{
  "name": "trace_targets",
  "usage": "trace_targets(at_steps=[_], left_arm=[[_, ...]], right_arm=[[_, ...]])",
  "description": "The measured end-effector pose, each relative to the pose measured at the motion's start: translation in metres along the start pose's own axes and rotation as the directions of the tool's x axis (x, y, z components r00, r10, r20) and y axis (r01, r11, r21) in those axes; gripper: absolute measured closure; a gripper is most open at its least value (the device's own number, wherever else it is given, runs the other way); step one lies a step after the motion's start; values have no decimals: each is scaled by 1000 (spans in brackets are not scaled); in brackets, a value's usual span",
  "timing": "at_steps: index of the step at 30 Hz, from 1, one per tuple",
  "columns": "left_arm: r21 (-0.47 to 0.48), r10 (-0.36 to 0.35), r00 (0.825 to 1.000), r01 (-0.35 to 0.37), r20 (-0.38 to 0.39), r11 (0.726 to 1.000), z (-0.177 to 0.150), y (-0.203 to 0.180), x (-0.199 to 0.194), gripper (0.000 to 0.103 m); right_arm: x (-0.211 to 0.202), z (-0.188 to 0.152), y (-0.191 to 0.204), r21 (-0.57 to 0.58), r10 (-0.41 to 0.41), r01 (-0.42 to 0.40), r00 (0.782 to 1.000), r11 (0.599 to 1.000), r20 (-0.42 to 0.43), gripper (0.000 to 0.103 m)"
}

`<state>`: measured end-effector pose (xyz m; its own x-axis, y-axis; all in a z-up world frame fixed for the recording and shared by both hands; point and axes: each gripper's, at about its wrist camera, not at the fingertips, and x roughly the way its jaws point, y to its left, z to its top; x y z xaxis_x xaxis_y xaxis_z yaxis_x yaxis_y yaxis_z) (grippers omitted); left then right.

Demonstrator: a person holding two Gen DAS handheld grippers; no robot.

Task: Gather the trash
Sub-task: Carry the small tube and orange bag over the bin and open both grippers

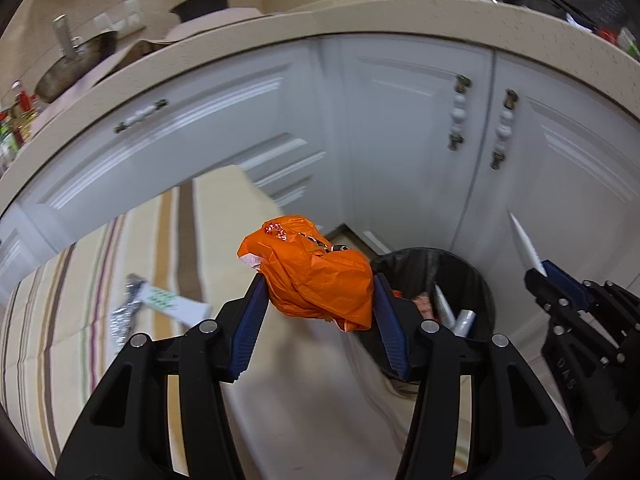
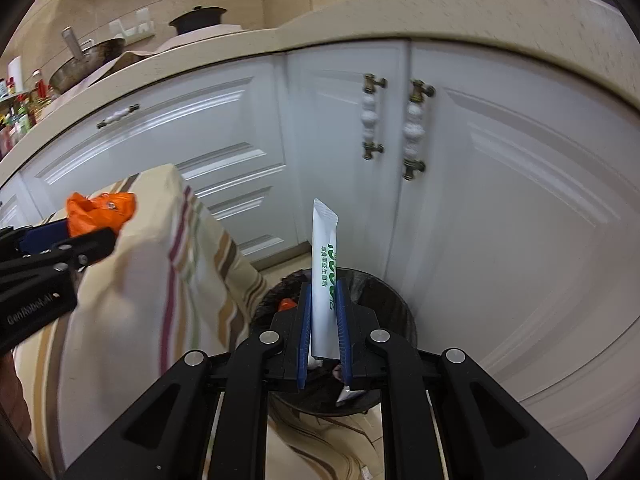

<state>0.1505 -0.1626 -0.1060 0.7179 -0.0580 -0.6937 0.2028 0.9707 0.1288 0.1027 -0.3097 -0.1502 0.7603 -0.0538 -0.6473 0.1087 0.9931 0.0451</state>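
Observation:
My left gripper (image 1: 320, 280) is shut on a crumpled orange plastic bag (image 1: 312, 272), held above the striped cloth just left of the black trash bin (image 1: 472, 276). From the right wrist view the same orange plastic bag (image 2: 100, 212) shows at the left, in the left gripper (image 2: 76, 246). My right gripper (image 2: 324, 292) is shut on a white sachet with green print (image 2: 325, 264), which stands upright over the black trash bin (image 2: 384, 292). In the left wrist view the right gripper (image 1: 540, 274) shows at the right with the white sachet (image 1: 526, 246) sticking up. Trash lies inside the bin.
A table draped with a striped cream cloth (image 1: 80, 300) holds a white and green wrapper (image 1: 172, 304) and a foil piece (image 1: 124, 316). White cabinet doors (image 2: 340, 120) with beaded handles stand behind the bin. The beige countertop (image 1: 400, 12) carries pots and bottles.

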Motion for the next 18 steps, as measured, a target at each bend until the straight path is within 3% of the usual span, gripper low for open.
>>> trace_targets(at_steps=[9, 16, 18], left_arm=[[61, -33, 995, 39, -94, 997, 5, -63, 45, 51], [63, -32, 992, 40, -120, 997, 13, -82, 76, 51], [85, -22, 992, 33, -124, 996, 13, -89, 87, 39]], right_arm=[[32, -1, -28, 34, -10, 11, 1000, 999, -17, 90], [62, 1, -43, 56, -5, 7, 999, 998, -36, 90], [71, 1, -45, 58, -3, 5, 999, 998, -41, 78]])
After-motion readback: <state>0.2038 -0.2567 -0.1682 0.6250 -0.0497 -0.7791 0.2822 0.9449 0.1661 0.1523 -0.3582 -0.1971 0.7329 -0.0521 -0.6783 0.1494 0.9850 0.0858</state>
